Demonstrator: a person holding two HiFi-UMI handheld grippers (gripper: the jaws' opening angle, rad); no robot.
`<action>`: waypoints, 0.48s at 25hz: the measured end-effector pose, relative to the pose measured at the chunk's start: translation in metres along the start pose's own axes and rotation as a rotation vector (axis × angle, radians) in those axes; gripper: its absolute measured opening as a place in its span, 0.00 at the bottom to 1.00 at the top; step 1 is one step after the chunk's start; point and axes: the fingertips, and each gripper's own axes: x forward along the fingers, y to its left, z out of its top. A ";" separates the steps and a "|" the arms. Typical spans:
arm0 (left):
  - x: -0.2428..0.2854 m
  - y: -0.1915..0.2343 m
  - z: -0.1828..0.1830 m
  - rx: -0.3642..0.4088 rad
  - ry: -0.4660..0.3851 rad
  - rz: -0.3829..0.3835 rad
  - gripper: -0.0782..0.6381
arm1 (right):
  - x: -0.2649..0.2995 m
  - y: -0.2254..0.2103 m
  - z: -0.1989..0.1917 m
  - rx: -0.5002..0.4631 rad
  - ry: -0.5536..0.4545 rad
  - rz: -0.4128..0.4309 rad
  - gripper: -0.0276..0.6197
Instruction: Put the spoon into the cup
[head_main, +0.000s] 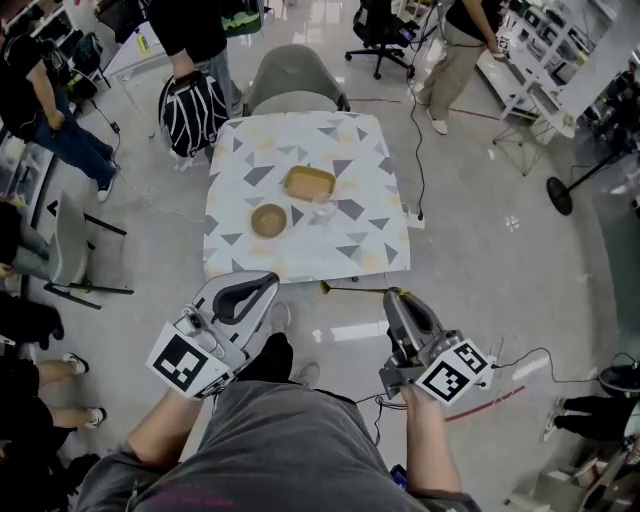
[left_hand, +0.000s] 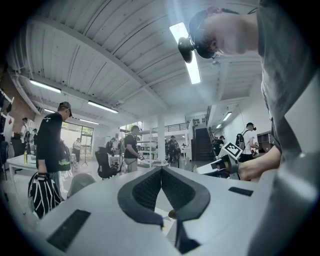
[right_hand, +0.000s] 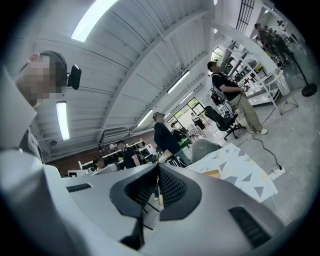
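I hold both grippers low over the floor, short of the table (head_main: 300, 255). My right gripper (head_main: 392, 293) is shut on a thin gold spoon (head_main: 350, 289) that sticks out leftward from its tips. In the right gripper view the spoon (right_hand: 160, 198) shows edge-on between the shut jaws of the right gripper (right_hand: 158, 167). My left gripper (head_main: 268, 280) is shut on nothing. In the left gripper view, the spoon's bowl (left_hand: 171, 214) shows below the left gripper (left_hand: 161, 169). A clear glass cup (head_main: 323, 208) stands mid-table.
A wooden tray (head_main: 309, 182) and a round wooden bowl (head_main: 268, 220) sit beside the cup. A grey chair (head_main: 293, 85) stands at the table's far end, a striped bag (head_main: 193, 112) to its left. People stand around; cables (head_main: 418, 150) cross the floor.
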 end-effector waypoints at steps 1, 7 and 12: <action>0.002 0.003 -0.002 -0.004 0.006 -0.001 0.13 | 0.003 -0.002 0.001 -0.001 0.000 -0.002 0.08; 0.021 0.027 -0.002 -0.002 -0.027 -0.011 0.13 | 0.025 -0.016 0.006 0.001 0.005 -0.019 0.08; 0.033 0.055 -0.010 -0.018 -0.009 -0.016 0.13 | 0.051 -0.028 0.010 0.001 0.010 -0.032 0.08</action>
